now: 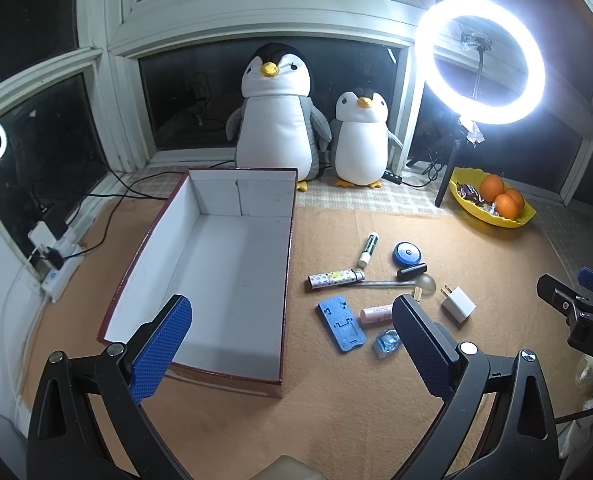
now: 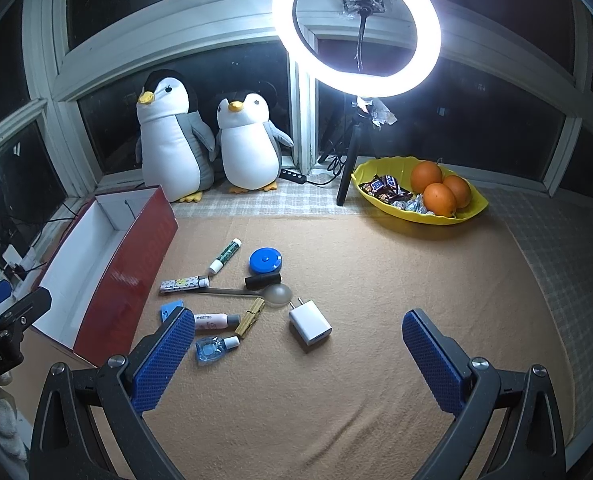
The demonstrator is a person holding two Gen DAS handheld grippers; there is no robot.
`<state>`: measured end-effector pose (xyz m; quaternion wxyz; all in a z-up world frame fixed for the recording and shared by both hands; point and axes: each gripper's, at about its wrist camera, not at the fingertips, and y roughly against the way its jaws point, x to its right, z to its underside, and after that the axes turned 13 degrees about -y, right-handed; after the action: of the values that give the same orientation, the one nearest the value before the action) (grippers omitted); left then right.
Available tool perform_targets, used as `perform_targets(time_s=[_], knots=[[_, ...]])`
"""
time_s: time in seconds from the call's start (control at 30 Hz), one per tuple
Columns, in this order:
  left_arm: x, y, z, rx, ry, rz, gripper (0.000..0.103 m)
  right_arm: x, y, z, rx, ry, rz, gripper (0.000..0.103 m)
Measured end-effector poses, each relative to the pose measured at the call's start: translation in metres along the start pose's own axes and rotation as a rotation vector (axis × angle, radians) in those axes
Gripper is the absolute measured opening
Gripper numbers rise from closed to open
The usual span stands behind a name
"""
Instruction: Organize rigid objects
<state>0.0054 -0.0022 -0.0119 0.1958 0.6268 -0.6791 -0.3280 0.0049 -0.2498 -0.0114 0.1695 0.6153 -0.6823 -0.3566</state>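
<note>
An open red box with a white inside [image 1: 216, 264] stands empty on the orange mat; it shows at the left in the right wrist view [image 2: 96, 264]. Right of it lie small items: a white charger [image 1: 458, 304] [image 2: 309, 325], a blue round case [image 1: 406, 253] [image 2: 265, 261], a green-white tube [image 1: 367, 249] [image 2: 224, 256], a patterned lighter [image 1: 335, 277] [image 2: 183, 283], a spoon [image 2: 256, 293], a blue phone stand [image 1: 341, 324], a pink tube [image 2: 215, 321], a clothespin [image 2: 250, 317] and a small blue bottle [image 2: 212, 349]. My left gripper [image 1: 292, 348] is open above the box's near right corner. My right gripper [image 2: 302, 360] is open and empty, near the charger.
Two plush penguins [image 1: 274, 112] [image 2: 248, 144] sit against the window. A lit ring light on a tripod [image 2: 356, 28] and a yellow bowl of oranges and candy [image 2: 420, 194] stand at the back right. Cables and a power strip [image 1: 56, 268] lie left of the box.
</note>
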Motion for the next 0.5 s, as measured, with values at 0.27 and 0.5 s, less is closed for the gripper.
perform_targets(time_s=[0.27,0.5], knots=[[0.0001,-0.0006,0.0003,-0.001,-0.001,0.001,0.1,-0.0023,-0.0002,0.0019,-0.002,0.008,0.002,0.102],[-0.0009,-0.0005,0.0012,0.0,0.005,-0.004,0.1,-0.0033,-0.0008,0.001,-0.003,0.008,0.004,0.102]])
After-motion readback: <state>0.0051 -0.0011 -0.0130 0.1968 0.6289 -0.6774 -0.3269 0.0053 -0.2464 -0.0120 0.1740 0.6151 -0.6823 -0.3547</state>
